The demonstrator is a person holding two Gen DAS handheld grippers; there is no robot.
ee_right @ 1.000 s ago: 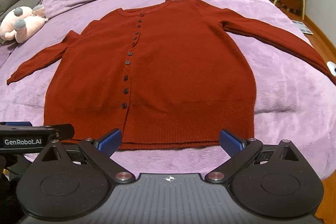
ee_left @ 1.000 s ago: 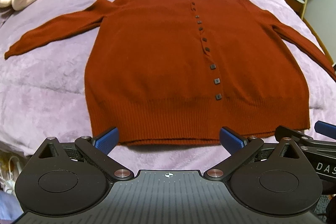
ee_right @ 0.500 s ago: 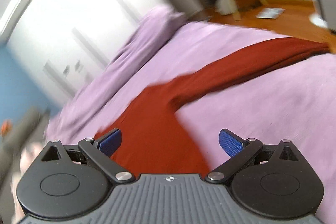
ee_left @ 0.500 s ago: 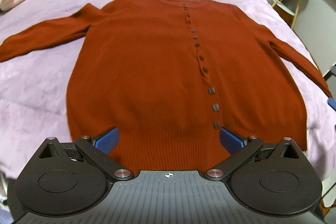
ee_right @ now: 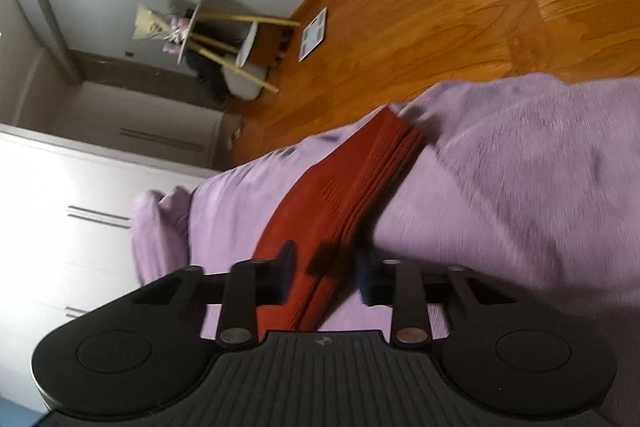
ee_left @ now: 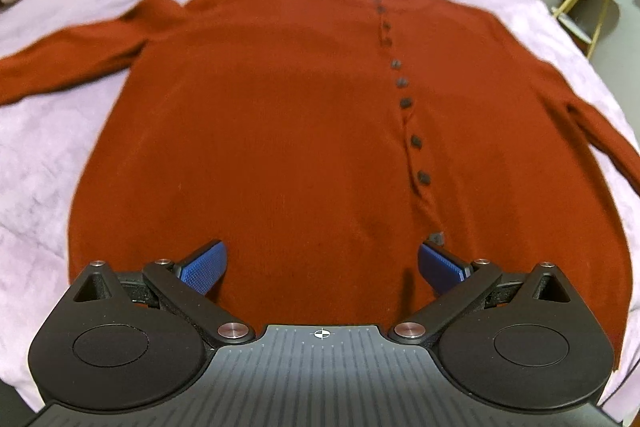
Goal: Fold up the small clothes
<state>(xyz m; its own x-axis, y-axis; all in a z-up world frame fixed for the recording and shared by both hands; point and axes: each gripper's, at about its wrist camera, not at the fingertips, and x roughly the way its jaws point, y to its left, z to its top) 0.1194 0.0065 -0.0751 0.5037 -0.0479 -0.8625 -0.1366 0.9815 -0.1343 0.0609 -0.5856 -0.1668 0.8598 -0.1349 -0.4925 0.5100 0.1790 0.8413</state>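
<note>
Now my right tongs [ee_right: 324, 277] have swung off the hem and out to the cardigan's right sleeve [ee_right: 352, 187], rolling onto their side on the way. Their jaws have just been closing, and the ribbed cuff end lies between them, though blur keeps me from telling whether the pads truly bite the cloth yet. My left tongs [ee_left: 320, 263] have crept forward and lower over the rust-red cardigan [ee_left: 280, 147], which lies flat, buttoned and face up on the lilac bed [ee_left: 40, 167]; they hang spread wide above the hem, gripping nothing. I judge the folding is only beginning: the sleeve is the first part to be carried inward across the body.
</note>
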